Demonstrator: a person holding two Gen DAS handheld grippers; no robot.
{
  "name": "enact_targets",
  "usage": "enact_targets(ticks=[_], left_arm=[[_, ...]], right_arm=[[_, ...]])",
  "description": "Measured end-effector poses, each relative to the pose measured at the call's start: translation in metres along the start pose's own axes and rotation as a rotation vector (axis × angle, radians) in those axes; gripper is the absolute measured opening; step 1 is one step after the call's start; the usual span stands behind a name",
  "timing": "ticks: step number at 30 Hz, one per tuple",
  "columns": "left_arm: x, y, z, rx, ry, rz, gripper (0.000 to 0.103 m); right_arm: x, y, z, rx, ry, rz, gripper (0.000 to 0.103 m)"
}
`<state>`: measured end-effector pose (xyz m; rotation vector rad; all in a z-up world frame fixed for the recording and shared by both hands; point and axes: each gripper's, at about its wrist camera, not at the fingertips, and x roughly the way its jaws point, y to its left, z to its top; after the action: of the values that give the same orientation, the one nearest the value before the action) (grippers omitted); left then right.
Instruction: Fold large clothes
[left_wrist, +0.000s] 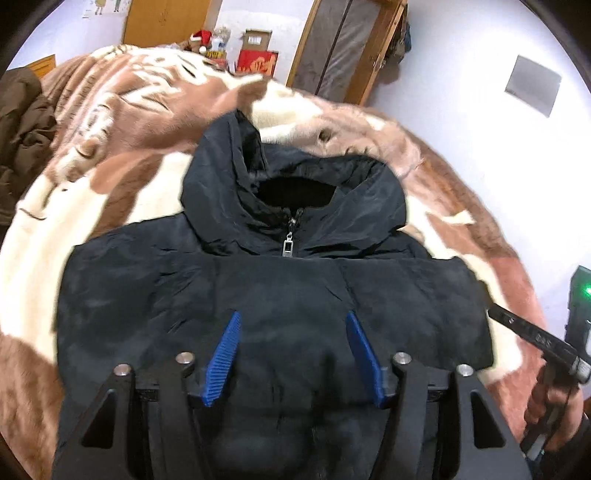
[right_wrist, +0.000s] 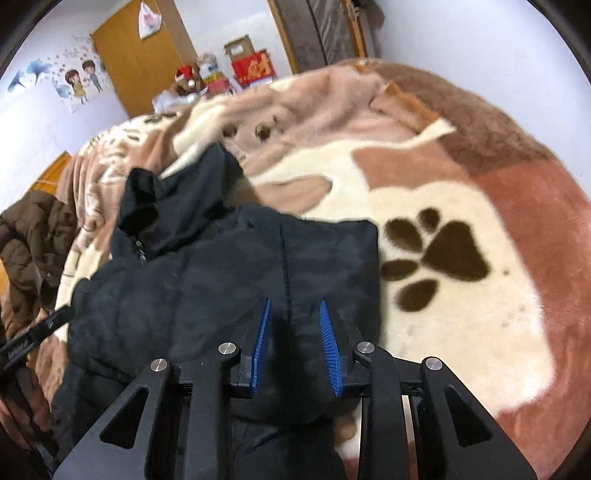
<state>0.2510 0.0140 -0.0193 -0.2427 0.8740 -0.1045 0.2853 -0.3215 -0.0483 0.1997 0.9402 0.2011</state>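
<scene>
- A dark hooded jacket (left_wrist: 273, 295) lies front side up on a bed covered by a brown and cream blanket (left_wrist: 122, 122), its hood (left_wrist: 295, 184) pointing toward the far end of the room.
- The jacket's zip is closed up to the collar, and a silvery zip pull (left_wrist: 287, 245) hangs just below the hood opening.
- In the left wrist view the body reads as a compact block with straight side edges; whether the sleeves are tucked under cannot be told.
- The left gripper (left_wrist: 293, 354) hangs over the middle of the jacket's chest, its blue fingers (left_wrist: 221, 365) spread well apart with only flat fabric showing between them and nothing pinched.
- The right gripper (right_wrist: 295, 347) is over the jacket's side panel near its edge, fingers (right_wrist: 330, 347) only a little apart; a seam line of dark fabric (right_wrist: 288, 295) runs in the gap, but whether the pads press on it cannot be told.
- Just beside that edge, the blanket shows a large dark paw print (right_wrist: 439, 254) on a cream patch.
- The other hand-held tool and the hand gripping it show at the right border of the left wrist view.
- A brown puffy coat (right_wrist: 29, 236) lies heaped at the bed's left side.
- Beyond the bed stand a wooden wardrobe (right_wrist: 144, 59), red boxes (right_wrist: 255, 68) and a wall sticker of cartoon figures (right_wrist: 83, 79).
</scene>
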Motion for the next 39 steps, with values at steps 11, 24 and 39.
enact_targets(ticks=[11,24,39], left_arm=[[0.055,0.015,-0.028,0.042,0.062,0.134,0.043],[0.054,0.022,0.014,0.005,0.079,0.139,0.043],[0.048,0.027,0.005,0.020,0.064,0.138,0.043]], right_arm=[[0.062,0.013,-0.019,-0.119,0.113,-0.031,0.028],[0.052,-0.001,0.033,-0.061,0.073,-0.020,0.028],[0.025,0.008,0.021,-0.056,0.041,-0.020,0.026]])
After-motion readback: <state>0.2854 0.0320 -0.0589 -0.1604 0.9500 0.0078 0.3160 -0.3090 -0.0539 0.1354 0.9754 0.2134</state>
